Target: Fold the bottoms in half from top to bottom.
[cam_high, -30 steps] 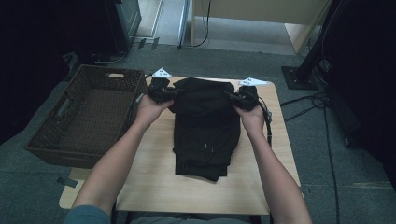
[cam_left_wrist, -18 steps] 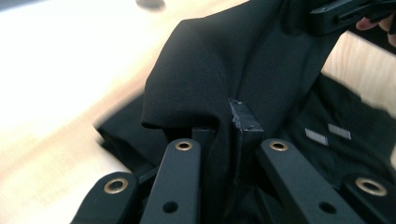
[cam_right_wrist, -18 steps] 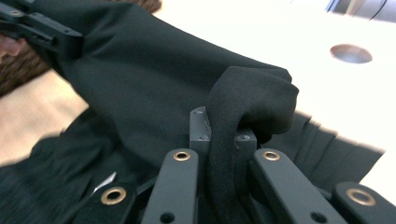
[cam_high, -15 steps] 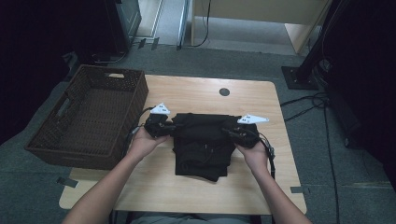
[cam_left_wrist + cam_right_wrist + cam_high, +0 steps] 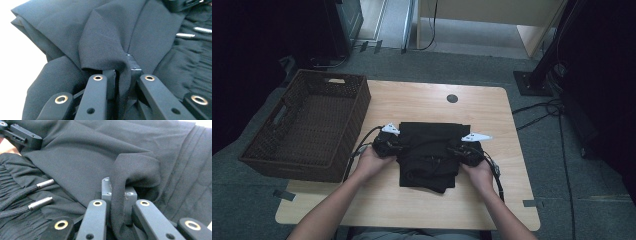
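- Black cloth is pinched between the jaws of the left gripper (image 5: 122,82); a fold of the garment (image 5: 429,152) runs down through the narrow gap, and the pads are clamped on it.
- The right gripper (image 5: 120,205) has its jaws closed the same way on another fold of the garment, which loops over the pads and hangs between them.
- In the right gripper view, 2 cords (image 5: 25,197) with metal tips lie on the gathered waistband, to the left of the jaws.
- Seen from above, the left gripper (image 5: 388,146) sits at the left edge of the garment and the right gripper (image 5: 468,152) at its right edge, both about halfway along its sides.
- A hand wraps each tool, just nearer the person than the garment's middle.
- The garment lies folded in a rough square on the wooden table (image 5: 512,190), near the table's centre.
- A brown wicker basket (image 5: 307,127) stands left of the garment, overhanging the table's left edge.
- A small dark round mark (image 5: 452,98) sits on the tabletop beyond the garment.
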Demonstrator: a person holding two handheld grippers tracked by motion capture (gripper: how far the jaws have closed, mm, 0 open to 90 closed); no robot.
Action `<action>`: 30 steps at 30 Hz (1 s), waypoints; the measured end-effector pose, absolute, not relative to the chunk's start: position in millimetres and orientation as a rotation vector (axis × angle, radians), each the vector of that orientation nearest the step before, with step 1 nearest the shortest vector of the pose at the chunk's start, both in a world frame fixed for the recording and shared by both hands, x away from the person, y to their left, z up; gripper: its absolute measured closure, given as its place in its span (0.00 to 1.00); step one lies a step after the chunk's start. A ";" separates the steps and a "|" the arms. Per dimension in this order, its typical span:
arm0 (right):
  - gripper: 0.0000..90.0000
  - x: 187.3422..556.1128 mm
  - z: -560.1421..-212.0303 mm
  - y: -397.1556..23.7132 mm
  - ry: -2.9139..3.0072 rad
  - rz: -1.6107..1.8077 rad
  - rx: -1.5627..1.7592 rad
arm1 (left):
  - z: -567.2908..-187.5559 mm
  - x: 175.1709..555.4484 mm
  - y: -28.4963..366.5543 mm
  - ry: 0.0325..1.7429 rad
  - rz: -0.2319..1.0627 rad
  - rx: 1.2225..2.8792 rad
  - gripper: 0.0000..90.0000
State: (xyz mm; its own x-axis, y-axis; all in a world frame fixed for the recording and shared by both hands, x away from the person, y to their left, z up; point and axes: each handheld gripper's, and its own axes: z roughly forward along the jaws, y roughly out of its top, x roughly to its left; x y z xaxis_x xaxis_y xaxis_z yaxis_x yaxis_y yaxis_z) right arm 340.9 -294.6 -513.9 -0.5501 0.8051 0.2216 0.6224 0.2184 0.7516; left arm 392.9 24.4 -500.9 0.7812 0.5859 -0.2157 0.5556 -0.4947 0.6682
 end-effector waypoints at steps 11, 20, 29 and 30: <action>0.94 411.5 -500.8 -273.7 2.244 1.163 1.483 | -484.5 434.5 33.1 0.992 0.153 2.094 0.92; 0.93 370.5 -453.1 -287.7 2.171 1.353 1.350 | -448.4 392.8 44.4 0.862 0.102 2.028 0.90; 0.82 348.6 -485.1 -295.5 2.249 1.306 1.395 | -477.4 385.3 50.6 0.916 -0.026 2.076 0.79; 0.77 347.2 -486.2 -297.3 2.257 1.309 1.385 | -477.6 385.3 52.1 0.924 -0.041 2.078 0.75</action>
State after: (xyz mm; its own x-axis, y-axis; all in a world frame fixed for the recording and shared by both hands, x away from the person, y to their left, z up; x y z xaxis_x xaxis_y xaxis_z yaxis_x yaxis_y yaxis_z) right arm 347.2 -297.3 -486.2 -0.5464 0.7929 0.2695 0.6275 0.1745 0.7588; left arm 385.3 52.1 -477.6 0.7277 0.5977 -0.3366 0.6249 -0.3753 0.6846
